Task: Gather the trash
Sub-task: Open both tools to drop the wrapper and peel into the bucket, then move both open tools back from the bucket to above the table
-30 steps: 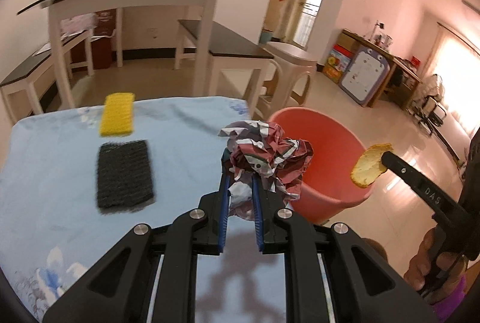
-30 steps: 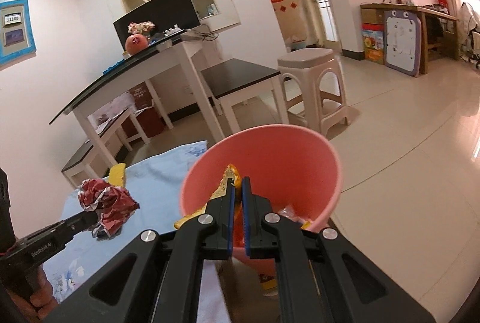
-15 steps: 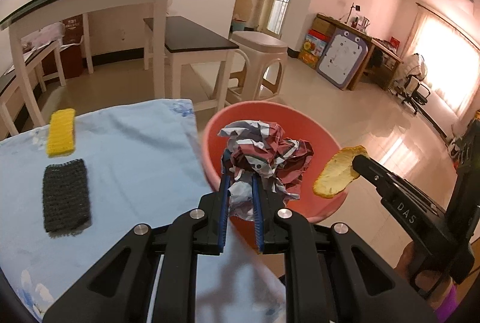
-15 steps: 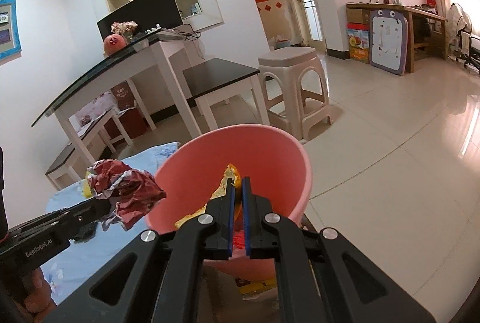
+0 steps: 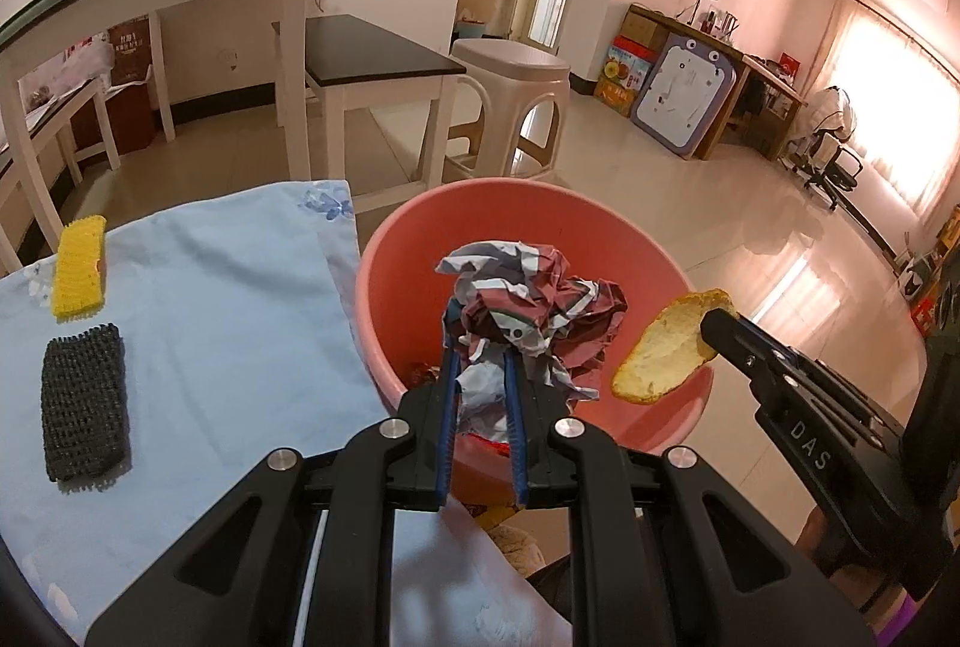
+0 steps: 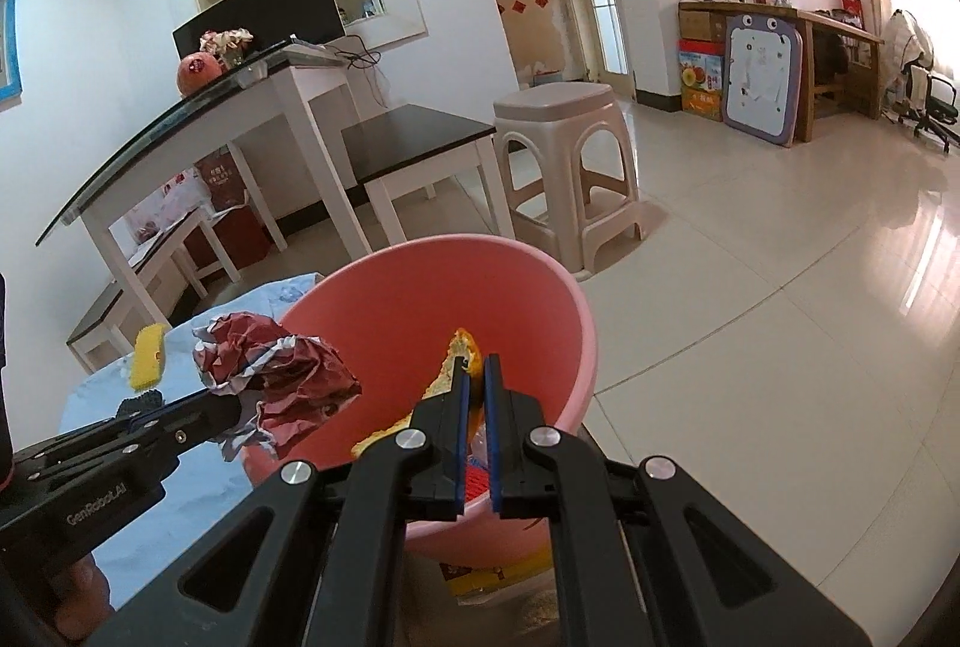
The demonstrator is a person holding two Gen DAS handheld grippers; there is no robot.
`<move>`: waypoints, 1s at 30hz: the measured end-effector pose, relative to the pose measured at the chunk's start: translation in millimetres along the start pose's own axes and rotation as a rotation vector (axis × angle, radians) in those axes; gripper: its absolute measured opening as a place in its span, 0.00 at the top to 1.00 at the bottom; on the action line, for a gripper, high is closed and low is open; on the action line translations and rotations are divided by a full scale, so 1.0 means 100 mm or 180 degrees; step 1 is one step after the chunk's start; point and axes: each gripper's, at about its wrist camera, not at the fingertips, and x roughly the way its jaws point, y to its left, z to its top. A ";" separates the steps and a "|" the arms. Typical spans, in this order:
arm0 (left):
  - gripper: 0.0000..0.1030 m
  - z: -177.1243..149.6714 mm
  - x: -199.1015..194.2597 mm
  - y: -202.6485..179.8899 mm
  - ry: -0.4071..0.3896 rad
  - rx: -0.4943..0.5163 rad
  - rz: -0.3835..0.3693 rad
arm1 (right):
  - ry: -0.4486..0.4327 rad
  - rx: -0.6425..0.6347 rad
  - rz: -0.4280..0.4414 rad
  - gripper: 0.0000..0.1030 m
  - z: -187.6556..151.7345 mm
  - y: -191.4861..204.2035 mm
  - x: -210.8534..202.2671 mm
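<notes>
We saw the crumpled paper wad [image 5: 528, 311], printed in dark red and white, clamped between the jaws of the left gripper [image 5: 480, 365], whose blue-lined fingers [image 5: 449, 395] were closed narrowly on its lower folds. The wad hung over the open mouth of the pink basin [image 5: 420, 239], which stood just off the right edge of the surface [image 5: 228, 311], beside the corner where the light blue cloth [image 5: 180, 467] draped down. In the right wrist view the same wad [image 6: 282, 377] sat over the basin's near left rim [image 6: 576, 323]. The right gripper [image 6: 474, 377] had its jaws pressed nearly together on a piece of orange peel [image 6: 462, 347], holding it edge-on above the basin's inside; from the left wrist view that peel [image 5: 666, 353] showed its pale inner side, over the basin's right rim, held at the tip of the right gripper [image 5: 717, 326]. Some red and other scraps lay at the basin's bottom, too hidden by the fingers for us to name. On the surface, well apart from the basin toward the left edge, a yellow sponge [image 5: 79, 275] lay just beyond a black knitted scrubber [image 5: 84, 401], the two close but not touching. Past the surface stood a beige plastic stool [image 5: 510, 101] and a dark-topped bench [image 5: 378, 59] on the tiled floor [image 5: 750, 203].
</notes>
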 end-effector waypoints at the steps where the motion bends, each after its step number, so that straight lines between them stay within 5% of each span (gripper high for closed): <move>1: 0.86 0.00 0.02 0.00 0.0005 -0.0002 0.0003 | 0.0009 0.0003 -0.0001 0.96 0.00 0.00 0.02; 11: 0.83 0.00 0.10 -0.01 0.0078 -0.0037 -0.0063 | 0.0052 0.0053 0.0013 0.92 0.02 -0.04 0.09; 16: 0.66 0.02 0.11 0.01 0.0088 -0.0046 -0.0117 | 0.0049 0.0066 0.0047 0.82 0.02 -0.05 0.09; 21: 0.66 0.02 0.06 0.01 0.0048 -0.0053 -0.0120 | 0.0012 0.0075 0.0055 0.68 0.02 -0.07 0.02; 30: 0.66 -0.07 -0.12 0.00 -0.0022 -0.0015 -0.0040 | -0.0015 0.0021 0.0125 0.65 -0.01 -0.01 -0.17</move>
